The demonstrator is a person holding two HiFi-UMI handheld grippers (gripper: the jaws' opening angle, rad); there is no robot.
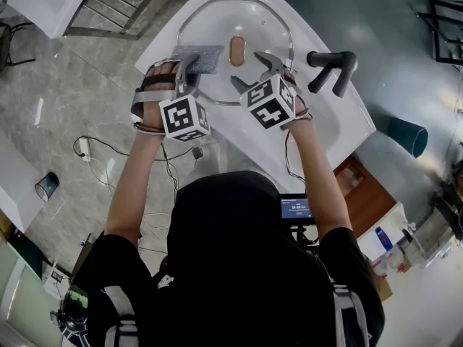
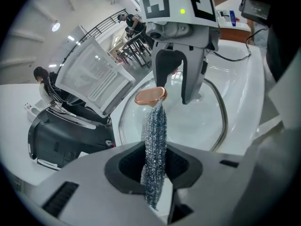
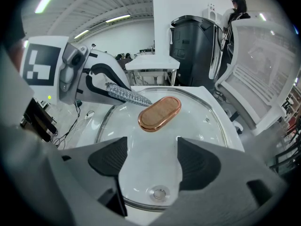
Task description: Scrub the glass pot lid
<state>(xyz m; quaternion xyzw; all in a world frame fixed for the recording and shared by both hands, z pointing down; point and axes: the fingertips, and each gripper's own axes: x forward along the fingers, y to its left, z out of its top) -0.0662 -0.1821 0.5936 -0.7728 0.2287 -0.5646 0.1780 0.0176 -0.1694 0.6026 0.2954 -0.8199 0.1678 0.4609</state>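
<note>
The glass pot lid [image 1: 217, 27] lies flat in a white basin [image 1: 340, 125], its oval copper knob [image 1: 237, 50] facing up. My left gripper [image 1: 189, 69] is shut on a grey metallic scrub pad [image 1: 197, 58], which rests on the lid's left part beside the knob. In the left gripper view the scrub pad [image 2: 155, 145] stands on edge between the jaws, its far end at the knob [image 2: 150, 96]. My right gripper [image 1: 249, 69] hovers open over the lid's near right part. The right gripper view shows the lid [image 3: 202, 126] and knob [image 3: 160, 113] beyond the parted pads [image 3: 200, 164].
A black faucet handle [image 1: 333, 67] stands at the basin's right. A white dish rack [image 1: 108, 6] sits at the far left. Cables [image 1: 108, 150] trail on the stone floor below the basin's left edge. A teal bin [image 1: 409, 136] stands at right.
</note>
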